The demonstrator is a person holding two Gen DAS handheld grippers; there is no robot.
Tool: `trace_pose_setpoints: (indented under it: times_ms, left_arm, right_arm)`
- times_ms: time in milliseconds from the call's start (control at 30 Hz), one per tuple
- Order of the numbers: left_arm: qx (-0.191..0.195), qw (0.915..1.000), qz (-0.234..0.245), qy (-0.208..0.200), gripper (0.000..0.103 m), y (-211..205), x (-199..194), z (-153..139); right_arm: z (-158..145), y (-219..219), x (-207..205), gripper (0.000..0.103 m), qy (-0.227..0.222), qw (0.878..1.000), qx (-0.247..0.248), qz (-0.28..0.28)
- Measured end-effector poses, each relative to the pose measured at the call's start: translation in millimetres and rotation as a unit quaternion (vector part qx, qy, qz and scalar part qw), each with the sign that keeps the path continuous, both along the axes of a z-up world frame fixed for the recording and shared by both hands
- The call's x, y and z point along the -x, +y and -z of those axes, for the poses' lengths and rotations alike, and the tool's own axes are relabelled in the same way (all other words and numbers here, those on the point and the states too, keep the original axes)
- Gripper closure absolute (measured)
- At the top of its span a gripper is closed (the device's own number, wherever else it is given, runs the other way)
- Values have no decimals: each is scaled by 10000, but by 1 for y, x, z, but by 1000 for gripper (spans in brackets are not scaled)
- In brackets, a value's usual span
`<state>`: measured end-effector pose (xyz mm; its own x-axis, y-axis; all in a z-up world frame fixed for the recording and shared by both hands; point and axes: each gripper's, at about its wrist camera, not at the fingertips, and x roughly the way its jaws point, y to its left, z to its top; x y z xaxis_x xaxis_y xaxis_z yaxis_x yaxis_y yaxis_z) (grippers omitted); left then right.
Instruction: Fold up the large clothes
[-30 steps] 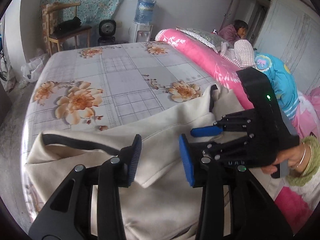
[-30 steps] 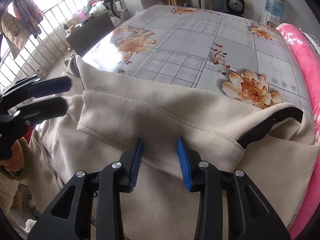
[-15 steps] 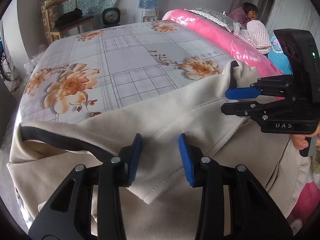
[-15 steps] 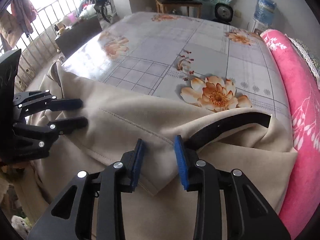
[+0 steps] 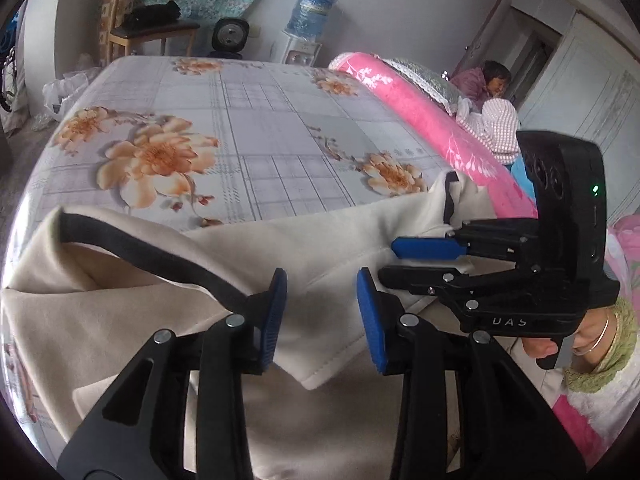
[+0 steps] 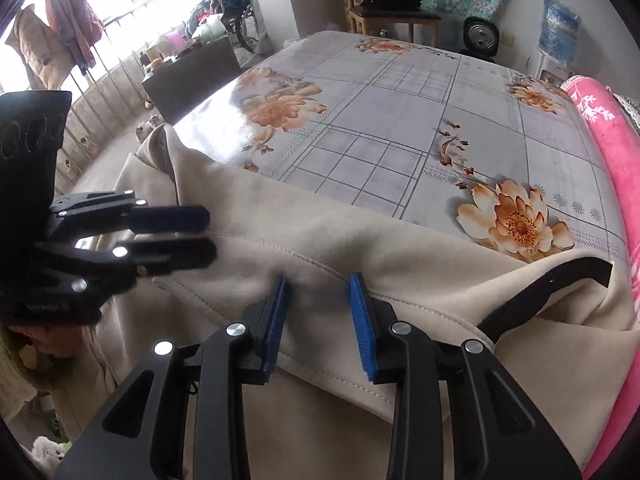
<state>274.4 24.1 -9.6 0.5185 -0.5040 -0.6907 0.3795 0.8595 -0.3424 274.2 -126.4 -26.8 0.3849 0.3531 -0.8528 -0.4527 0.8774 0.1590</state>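
A large cream garment (image 5: 340, 240) with black trim (image 5: 160, 260) lies across the near edge of the bed, its top layer folded over into a stitched flap (image 6: 360, 248). My left gripper (image 5: 320, 320) hangs just over the flap's corner, blue pads apart, cloth below and between them. My right gripper (image 6: 320, 320) stands over the flap's hem, also open, with the black trim (image 6: 540, 296) to its right. Each gripper shows in the other's view: the right gripper (image 5: 390, 262) at the garment's right end, the left gripper (image 6: 210, 236) at its left.
The bed carries a grey checked sheet with orange flowers (image 5: 260, 128). A rolled pink blanket (image 5: 420, 120) lines its right side, where a person (image 5: 496, 80) sits. A chair (image 5: 152, 28), fan (image 5: 230, 36) and water dispenser (image 5: 308, 20) stand beyond. A hand (image 5: 592, 336) holds the right gripper.
My left gripper has sunk closer to the flap. The right gripper slid right toward the black trim, then back left along the hem, its jaws a little narrower than a second ago.
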Motion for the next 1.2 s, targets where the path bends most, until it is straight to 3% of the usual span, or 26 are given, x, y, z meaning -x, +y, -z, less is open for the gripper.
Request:
trace_pose_setpoints:
  times_ms: [100, 233, 300, 367, 400, 567, 633, 733, 900, 1033, 1167, 1200]
  left_arm:
    - [-191, 9993, -321, -43, 68, 14, -9, -7]
    - [-256, 9965, -568, 560, 68, 29, -26, 13]
    - [-122, 9970, -565, 506, 68, 34, -24, 15]
    - [-33, 9972, -574, 479, 68, 37, -24, 18]
    - [0, 9972, -572, 481, 68, 37, -24, 19]
    - [-116, 9972, -584, 450, 68, 36, -21, 14]
    - [-206, 9973, -589, 377, 68, 35, -18, 10]
    - [-142, 9972, -688, 264, 68, 43, -11, 0]
    - [91, 9952, -978, 36, 68, 68, -11, -26]
    - [436, 9938, -922, 447, 68, 69, -41, -23]
    - [-312, 9877, -1343, 731, 68, 69, -63, 0]
    - [-375, 9863, -1401, 785, 73, 73, -63, 6]
  right_arm:
    - [-2, 5, 2, 72, -80, 9998, 189, -79]
    - [-17, -5, 9, 72, -261, 9995, 174, -10]
    - [-16, -22, 10, 72, -332, 9989, 244, 220]
    - [0, -37, 6, 72, -114, 9986, 347, 377]
    - [4, -43, 8, 72, -108, 9991, 189, 365]
    - [-11, -48, 15, 72, -154, 9984, 128, 525]
    - [-6, -48, 17, 72, -168, 9977, 325, 573]
    - [0, -55, 21, 72, -72, 9976, 287, 631]
    - [-23, -66, 26, 69, -172, 9959, -76, 883]
    - [-30, -58, 18, 69, -179, 9954, -277, 901]
    - [-10, -47, 9, 68, -69, 9966, -15, 827]
    - [-5, -47, 9, 68, -16, 9968, 33, 803]
